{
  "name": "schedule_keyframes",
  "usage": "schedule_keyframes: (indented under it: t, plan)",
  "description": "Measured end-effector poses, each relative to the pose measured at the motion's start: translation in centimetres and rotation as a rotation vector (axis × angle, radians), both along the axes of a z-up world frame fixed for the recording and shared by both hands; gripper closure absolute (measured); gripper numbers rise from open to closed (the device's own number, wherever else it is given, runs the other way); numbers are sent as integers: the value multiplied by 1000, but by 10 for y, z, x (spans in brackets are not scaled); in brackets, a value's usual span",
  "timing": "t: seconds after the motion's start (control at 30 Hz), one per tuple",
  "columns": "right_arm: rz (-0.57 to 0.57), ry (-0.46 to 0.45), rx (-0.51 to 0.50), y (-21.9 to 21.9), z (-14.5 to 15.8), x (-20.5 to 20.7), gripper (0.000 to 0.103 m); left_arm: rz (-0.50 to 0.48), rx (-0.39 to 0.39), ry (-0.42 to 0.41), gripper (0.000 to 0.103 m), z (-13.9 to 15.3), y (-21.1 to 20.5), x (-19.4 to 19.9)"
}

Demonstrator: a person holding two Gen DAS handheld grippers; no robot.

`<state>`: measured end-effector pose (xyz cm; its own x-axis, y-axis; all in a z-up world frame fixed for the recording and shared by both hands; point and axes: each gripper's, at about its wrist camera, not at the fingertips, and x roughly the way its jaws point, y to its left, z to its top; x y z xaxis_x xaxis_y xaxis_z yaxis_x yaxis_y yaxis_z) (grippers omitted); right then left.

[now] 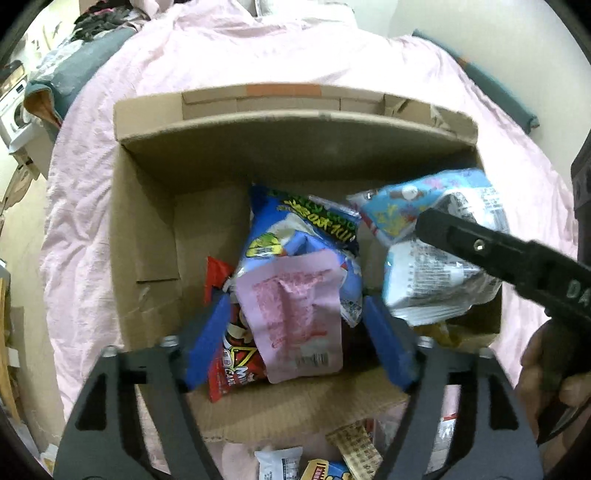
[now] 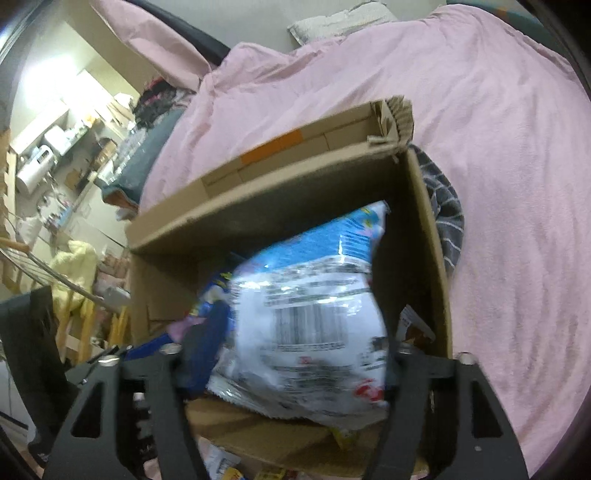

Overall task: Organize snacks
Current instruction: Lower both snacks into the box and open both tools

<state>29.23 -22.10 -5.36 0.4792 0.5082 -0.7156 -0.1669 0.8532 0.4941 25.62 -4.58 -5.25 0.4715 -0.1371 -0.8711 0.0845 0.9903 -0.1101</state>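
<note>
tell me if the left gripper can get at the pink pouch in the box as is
Probably yes: the pink pouch lies on top of the other snacks in the cardboard box, between the open left gripper fingers, with nothing over it.

The box (image 1: 147, 236) is matt, rough brown cardboard. The snack bags (image 1: 295, 236) are glossy, crinkled plastic film. The bed cover (image 1: 258, 55) is soft, creased pink cloth.

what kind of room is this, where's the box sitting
Most likely a bedroom in a lived-in home. The cardboard box of snacks sits on a bed with a pink duvet, a pillow lies at its far end, and cluttered shelves stand beside it.
</note>
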Motion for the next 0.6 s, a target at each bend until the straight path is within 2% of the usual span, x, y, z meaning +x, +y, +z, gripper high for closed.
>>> schedule_keyframes:
  t: [0.03,0.07,0.33,0.6]
  plan:
    - [-10,-11,13,-2,3,-1,15,2,2,-12,11,2,0,-1]
    - [-19,-21,14,-4,5,-1,12,3,2,-27,8,4,-1,-3]
    - [-41,-20,17,-7,9,1,10,1,29,-77,7,10,-3,-8]
    - [-12,-65,79,-8,23,-4,10,54,-34,-75,7,16,12,-7]
